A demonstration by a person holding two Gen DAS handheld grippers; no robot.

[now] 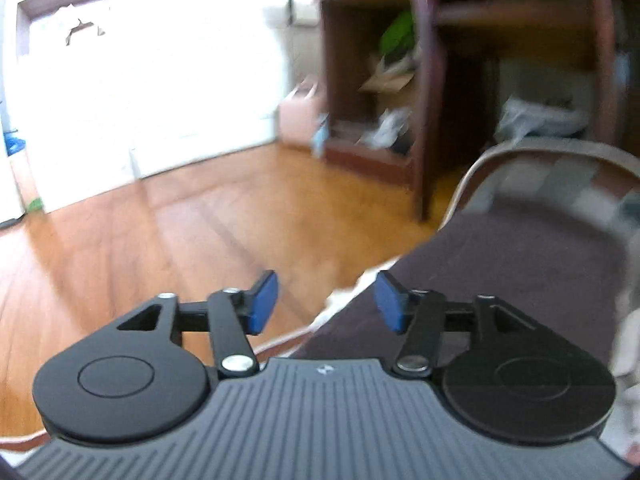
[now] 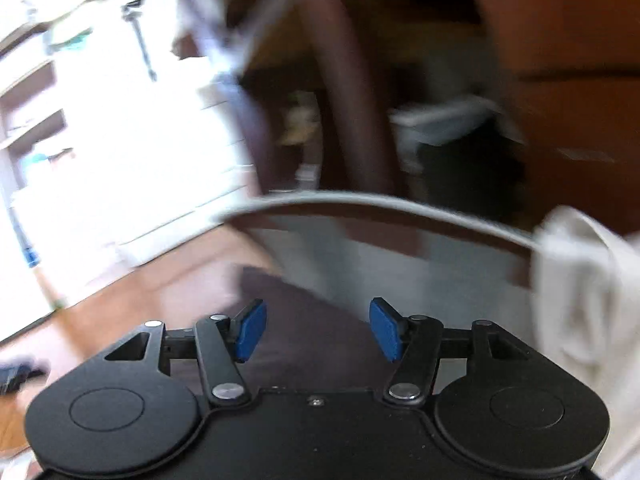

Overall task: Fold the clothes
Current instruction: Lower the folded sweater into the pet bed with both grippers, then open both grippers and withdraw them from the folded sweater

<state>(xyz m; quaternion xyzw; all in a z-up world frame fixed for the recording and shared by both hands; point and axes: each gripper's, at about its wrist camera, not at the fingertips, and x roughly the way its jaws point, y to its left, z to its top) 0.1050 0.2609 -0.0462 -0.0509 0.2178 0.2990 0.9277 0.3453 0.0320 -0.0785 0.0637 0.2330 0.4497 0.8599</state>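
Observation:
A dark purple-brown garment (image 1: 516, 280) lies spread on a round table (image 1: 476, 168), blurred, at the right of the left wrist view. My left gripper (image 1: 326, 304) hangs above the table's near-left edge, open, with nothing between its blue pads (image 1: 262, 304). In the right wrist view the same dark garment (image 2: 316, 320) lies below my right gripper (image 2: 318, 330), which is open and holds nothing. A cream-white garment (image 2: 580, 304) lies bunched at the table's right rim (image 2: 400, 202). Both views are smeared by motion.
Wooden floor (image 1: 160, 240) spreads to the left of the table. A dark wooden desk (image 1: 424, 80) with cluttered shelves and bags stands behind it. A bright white wall or cabinet (image 1: 160, 80) fills the far left. A dark object (image 2: 16, 372) shows at the lower left edge.

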